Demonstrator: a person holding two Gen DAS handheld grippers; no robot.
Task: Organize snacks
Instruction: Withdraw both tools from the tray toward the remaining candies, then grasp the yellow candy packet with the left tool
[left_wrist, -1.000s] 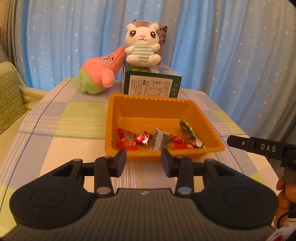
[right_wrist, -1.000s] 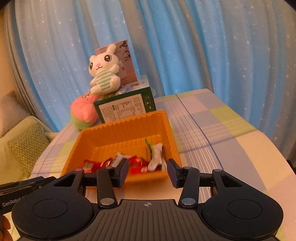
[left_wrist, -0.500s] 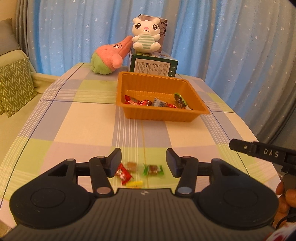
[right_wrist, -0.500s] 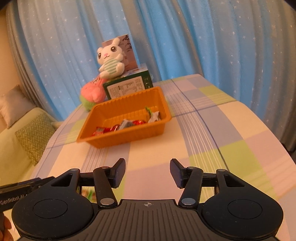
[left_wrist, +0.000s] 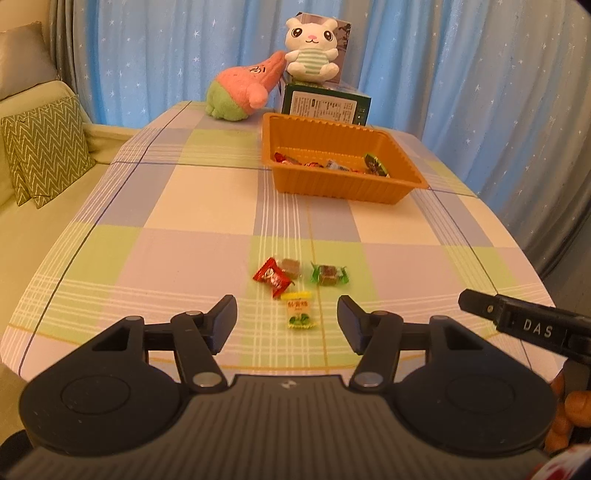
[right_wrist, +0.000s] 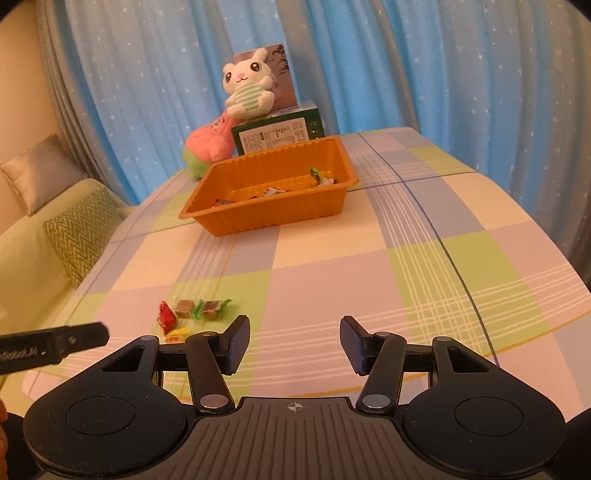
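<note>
An orange tray (left_wrist: 284, 127) (right_wrist: 266, 218) holding several wrapped candies stands at the far side of the checked tablecloth. Near the front edge lie loose candies: a red one (left_wrist: 271, 277) (right_wrist: 167, 316), a brown one (left_wrist: 290, 266) (right_wrist: 184, 308), a green-wrapped one (left_wrist: 328, 274) (right_wrist: 211, 308) and a yellow one (left_wrist: 298, 309) (right_wrist: 176, 333). My left gripper (left_wrist: 287, 321) is open and empty, just short of the yellow candy. My right gripper (right_wrist: 291, 343) is open and empty, to the right of the candies.
A green box (left_wrist: 325, 105) (right_wrist: 277, 133) stands behind the tray with a white bunny plush (left_wrist: 312, 55) (right_wrist: 247, 86) on top and a pink plush (left_wrist: 242, 90) (right_wrist: 208, 142) beside it. Blue curtains hang behind. A sofa with a zigzag cushion (left_wrist: 44, 144) is at the left.
Both grippers have drawn back from the tray toward the table's front edge. The loose candies near the front have come into view. Both stay open.
</note>
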